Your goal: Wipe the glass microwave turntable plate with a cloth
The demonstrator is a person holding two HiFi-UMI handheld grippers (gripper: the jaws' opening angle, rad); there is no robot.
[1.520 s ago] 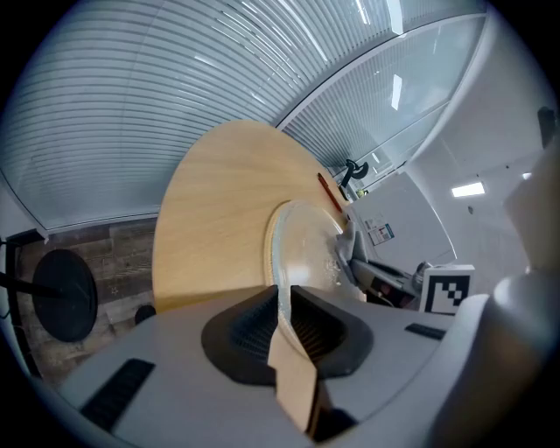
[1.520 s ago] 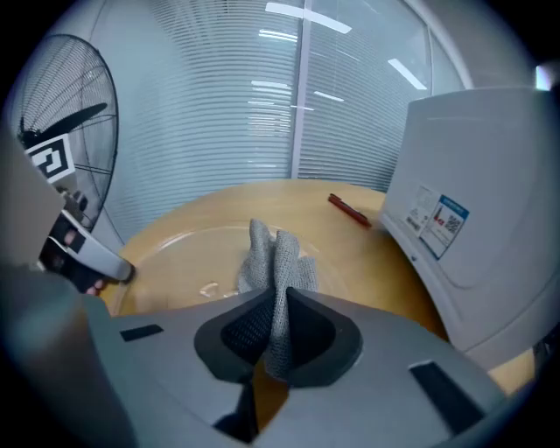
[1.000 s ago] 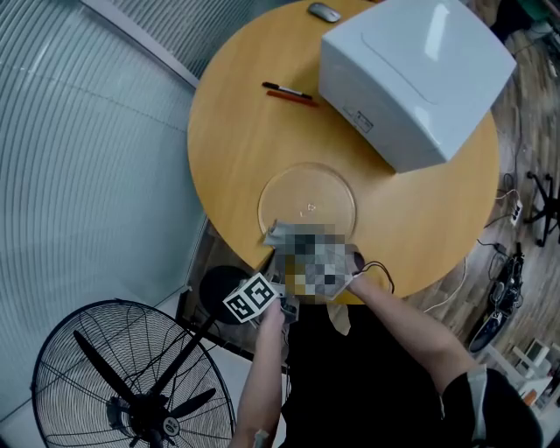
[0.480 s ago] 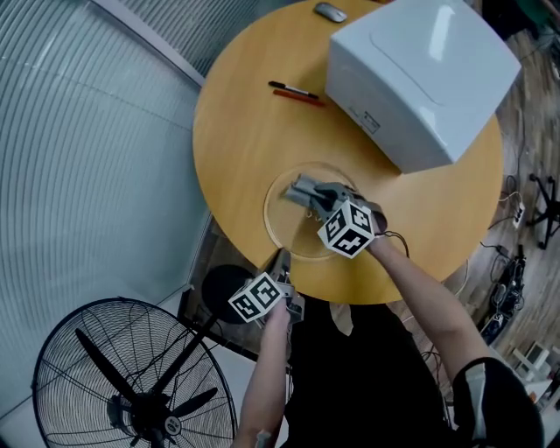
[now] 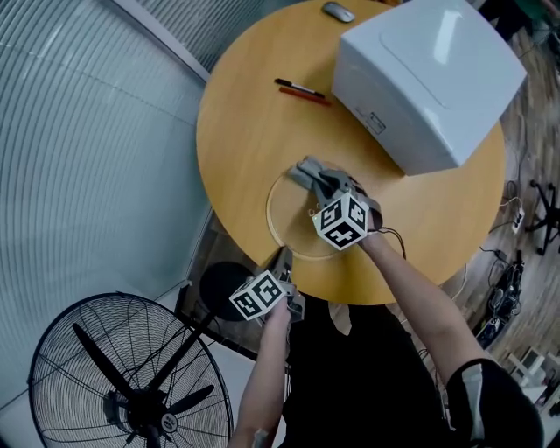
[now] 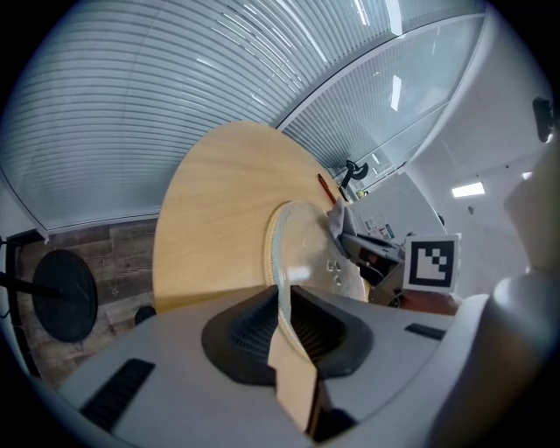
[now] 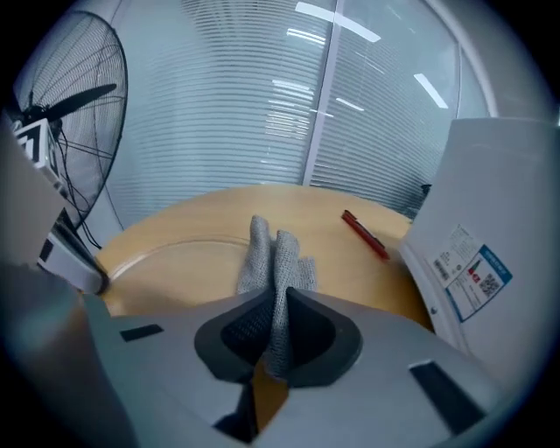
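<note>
plate: the glass turntable plate (image 5: 282, 223) lies flat on the round wooden table (image 5: 245, 131), near the edge closest to the person, in front of the white microwave (image 5: 429, 79)

left gripper: the left gripper (image 5: 282, 259) has its jaws clamped on the plate's near rim. In the left gripper view you can see the glass edge (image 6: 278, 254) running right in between them (image 6: 284, 302)

right gripper: the right gripper (image 5: 325, 185) is over the far side of the plate, jaws pinched tight on a grey cloth (image 5: 311, 172)

cloth: bunched up and sticking out ahead of the jaws (image 7: 276, 319). In the right gripper view its front folds (image 7: 273, 254) lie down on the glass (image 7: 166, 258) by the far rim, so it's touching the plate there

cloth vs left gripper: pretty much opposite sides of the plate, one on the near rim and one at the far rim

other stuff: a black pen (image 5: 293, 87) and a red pen (image 5: 308, 97) lie side by side past the plate, a computer mouse (image 5: 337, 11) is at the table's far edge, and a big floor fan (image 5: 131, 376) stands on the floor beside the person

vs 1 s ago: the cloth was down at the plate's near edge, right by the left gripper. Now it's swept across to the far side

vs 0.5 s ago: only a small nudge farther out. The left gripper hasn't budged from the rim
</note>
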